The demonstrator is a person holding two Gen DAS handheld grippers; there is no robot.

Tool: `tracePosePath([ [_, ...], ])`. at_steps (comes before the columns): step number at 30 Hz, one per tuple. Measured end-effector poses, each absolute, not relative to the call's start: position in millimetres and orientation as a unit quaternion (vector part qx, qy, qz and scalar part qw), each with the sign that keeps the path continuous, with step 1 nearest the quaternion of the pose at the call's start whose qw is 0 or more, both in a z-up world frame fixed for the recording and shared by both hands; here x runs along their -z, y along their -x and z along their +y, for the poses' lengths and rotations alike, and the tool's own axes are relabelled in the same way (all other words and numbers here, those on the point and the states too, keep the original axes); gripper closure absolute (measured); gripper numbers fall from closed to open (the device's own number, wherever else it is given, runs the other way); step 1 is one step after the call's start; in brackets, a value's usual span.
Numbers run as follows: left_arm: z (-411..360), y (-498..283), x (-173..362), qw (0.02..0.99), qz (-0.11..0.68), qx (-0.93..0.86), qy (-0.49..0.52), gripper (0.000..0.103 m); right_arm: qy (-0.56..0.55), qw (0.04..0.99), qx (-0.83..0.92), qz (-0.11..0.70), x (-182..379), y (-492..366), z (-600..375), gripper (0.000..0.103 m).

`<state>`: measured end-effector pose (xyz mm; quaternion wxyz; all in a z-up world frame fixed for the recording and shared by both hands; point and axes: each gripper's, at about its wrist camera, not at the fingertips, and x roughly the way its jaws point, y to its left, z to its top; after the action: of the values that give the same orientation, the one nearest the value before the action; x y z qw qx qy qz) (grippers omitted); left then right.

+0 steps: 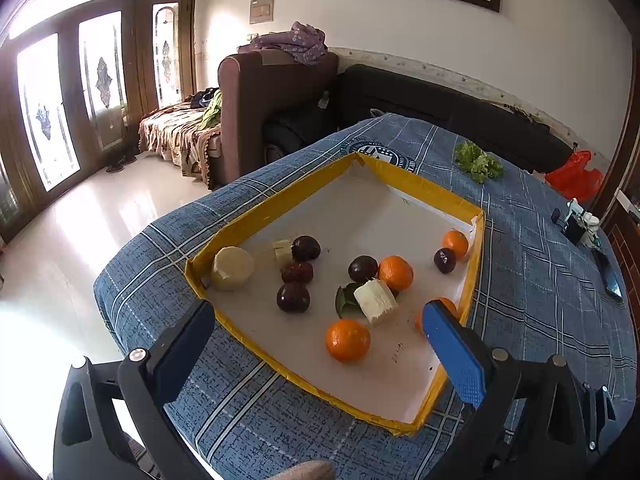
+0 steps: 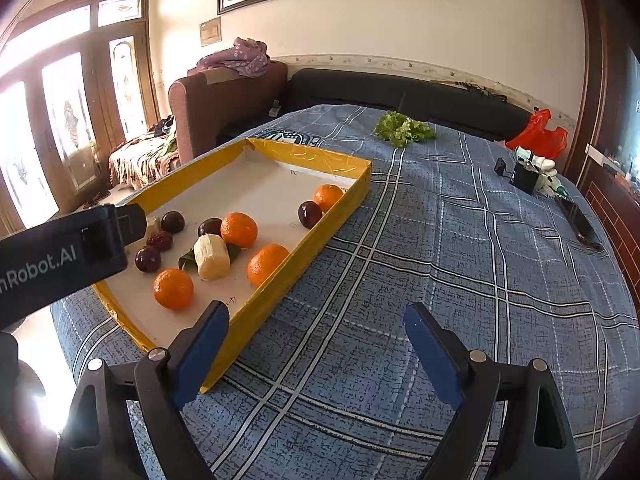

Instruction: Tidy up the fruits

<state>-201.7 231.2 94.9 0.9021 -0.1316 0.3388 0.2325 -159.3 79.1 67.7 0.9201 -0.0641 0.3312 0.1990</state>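
Observation:
A shallow tray with a yellow rim (image 1: 474,272) (image 2: 344,204) lies on the blue checked cloth. On its white floor sit several oranges (image 1: 347,340) (image 2: 173,289), several dark plums (image 1: 293,297) (image 2: 310,214), a red date (image 1: 297,272) and pale cut pieces (image 1: 376,302) (image 2: 212,257), one of them resting on a green leaf (image 1: 345,298). My left gripper (image 1: 317,312) hovers open over the tray's near end, with the nearest orange lying below and ahead of the gap, untouched. My right gripper (image 2: 316,310) stands open over bare cloth just right of the tray, holding nothing.
A bunch of green lettuce (image 2: 404,128) lies on the far cloth. A red plastic bag (image 2: 538,134), small black devices (image 2: 526,176) and a dark flat phone (image 2: 580,224) sit along the right side. The table's edge drops off left of the tray. Sofas stand behind.

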Motion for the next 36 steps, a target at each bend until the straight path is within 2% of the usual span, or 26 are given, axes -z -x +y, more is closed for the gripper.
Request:
tracePosePath([
  [16,280,221,-112,0.891,0.309,-0.285,0.171,0.0,0.088,0.883,-0.296,0.352,-53,174,98,0.009],
  [24,271,217,-106,0.894,0.317,-0.271,0.163,0.0,0.175,0.882,-0.282,0.335,-40,188,126,0.009],
  [36,263,220,-105,0.9,0.321,-0.253,0.152,0.0,0.133,0.878,-0.282,0.362,-46,180,103,0.007],
])
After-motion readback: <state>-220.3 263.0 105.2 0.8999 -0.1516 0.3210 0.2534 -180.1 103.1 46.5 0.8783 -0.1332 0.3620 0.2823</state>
